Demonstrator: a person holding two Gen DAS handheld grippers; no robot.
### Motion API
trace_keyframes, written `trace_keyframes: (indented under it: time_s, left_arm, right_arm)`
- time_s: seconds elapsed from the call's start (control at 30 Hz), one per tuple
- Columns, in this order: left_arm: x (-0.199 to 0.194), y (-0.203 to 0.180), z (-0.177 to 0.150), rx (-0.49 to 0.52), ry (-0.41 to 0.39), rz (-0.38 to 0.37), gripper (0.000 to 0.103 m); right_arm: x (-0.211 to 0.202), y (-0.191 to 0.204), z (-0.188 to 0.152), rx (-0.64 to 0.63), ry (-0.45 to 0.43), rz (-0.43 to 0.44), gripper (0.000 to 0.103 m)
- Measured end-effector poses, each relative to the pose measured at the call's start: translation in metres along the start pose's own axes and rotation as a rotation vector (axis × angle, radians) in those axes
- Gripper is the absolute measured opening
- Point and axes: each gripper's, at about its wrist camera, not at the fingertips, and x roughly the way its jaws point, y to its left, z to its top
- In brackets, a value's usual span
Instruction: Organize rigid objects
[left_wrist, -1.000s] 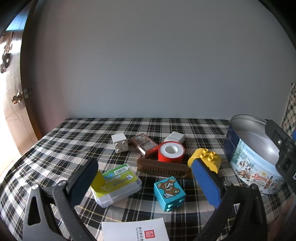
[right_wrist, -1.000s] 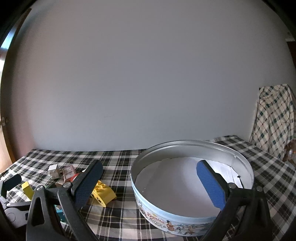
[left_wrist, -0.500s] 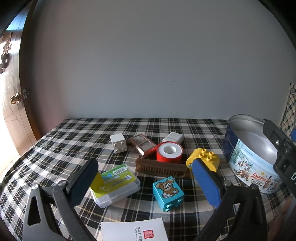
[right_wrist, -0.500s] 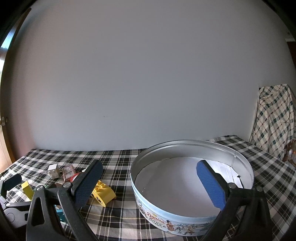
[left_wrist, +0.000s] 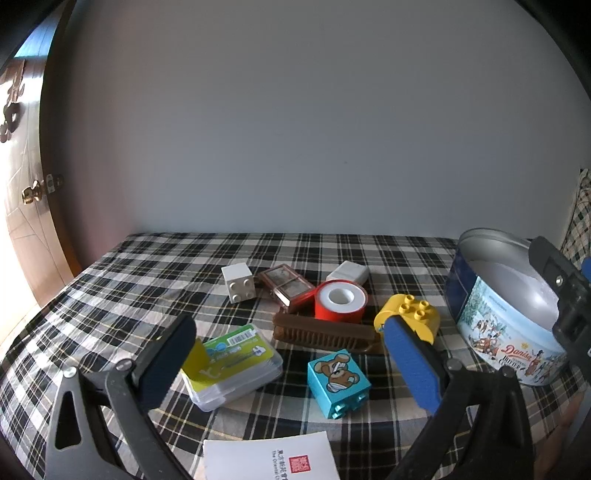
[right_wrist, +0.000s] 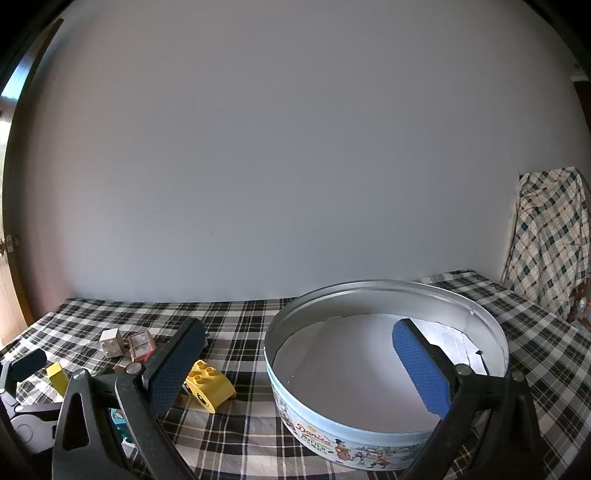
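my left gripper (left_wrist: 288, 363) spread wide, empty – over the clutter left of the cookie tin (left_wrist: 495, 317) | teal bear block (left_wrist: 338, 382) between its pads | my right gripper (right_wrist: 295, 363) wide, empty – at the tin's rim

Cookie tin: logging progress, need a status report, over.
Both tongs open, holding nothing. Cookie tin holds no objects yet. Yellow block, teal bear block, brush on the cloth. Path clear.
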Motion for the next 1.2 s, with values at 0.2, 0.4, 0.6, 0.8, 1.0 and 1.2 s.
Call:
trace_keyframes:
  time_s: [0.2, 0.4, 0.6, 0.8, 1.0, 1.2]
  left_arm:
    - [0.001, 0.002, 0.001, 0.002, 0.005, 0.0, 0.103]
    - [0.001, 0.002, 0.001, 0.003, 0.007, -0.001, 0.103]
    - [-0.003, 0.002, -0.002, 0.008, 0.019, -0.005, 0.103]
    - [-0.009, 0.009, -0.008, -0.008, 0.049, 0.003, 0.103]
    - [-0.011, 0.025, -0.016, -0.021, 0.108, 0.013, 0.103]
    - [-0.015, 0.045, -0.027, 0.025, 0.17, 0.031, 0.103]
  right_arm:
    - [0.0, -0.001, 0.0, 0.003, -0.001, 0.007, 0.103]
    - [0.0, -0.001, -0.001, 0.001, -0.002, 0.006, 0.103]
    - [0.0, 0.005, 0.0, -0.02, -0.015, 0.006, 0.103]
    - [-0.004, 0.011, 0.0, -0.051, -0.035, 0.02, 0.103]
    - [-0.006, 0.011, 0.001, -0.051, -0.032, 0.054, 0.103]
    - [-0.004, 0.011, 0.0, -0.042, -0.013, 0.069, 0.103]
